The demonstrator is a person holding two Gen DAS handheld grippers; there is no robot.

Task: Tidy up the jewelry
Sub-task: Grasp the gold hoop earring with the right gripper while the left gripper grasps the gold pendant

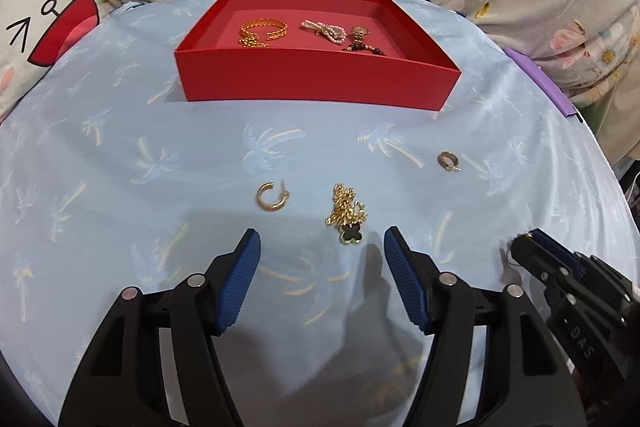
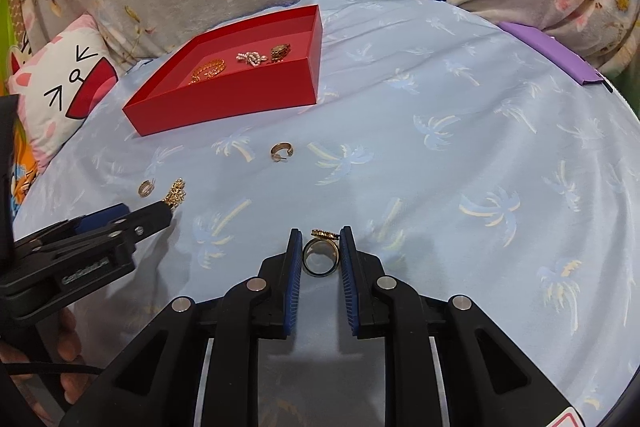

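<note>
Right wrist view: we are pinching a gold ring (image 2: 320, 255) between the blue pads of our right tongs (image 2: 320, 247), its band standing upright with the decorated top at the far edge, level with the fingertips. The ring is looking small, hard and smooth, so we are judging it light but slippery; the ribbed pads are meeting the band on its two outer sides, which seems the right hold, and only a light squeeze should be needed. Whether it is lifted off the blue palm-print cloth (image 2: 440, 187) or resting on it, we cannot tell.

In the left wrist view, our left tongs (image 1: 322, 241) are standing spread wide and gripping nothing. Just ahead of them, slightly toward the right finger, a gold chain with a dark clover pendant (image 1: 347, 215) is lying bunched on the cloth; it is limp and likely to slide apart, so we are thinking the heap is best taken around its middle. A gold hoop earring (image 1: 272, 197) is lying just ahead of the left finger, and a second hoop (image 1: 448, 161) farther ahead to the right. Both are stiff and tiny, best pinched across the band.

The red tray (image 1: 320, 79) is sitting well ahead of both tongs, already carrying a gold bracelet (image 1: 264, 30), a pearl piece (image 1: 326, 31) and a dark beaded piece (image 1: 362, 41).
</note>
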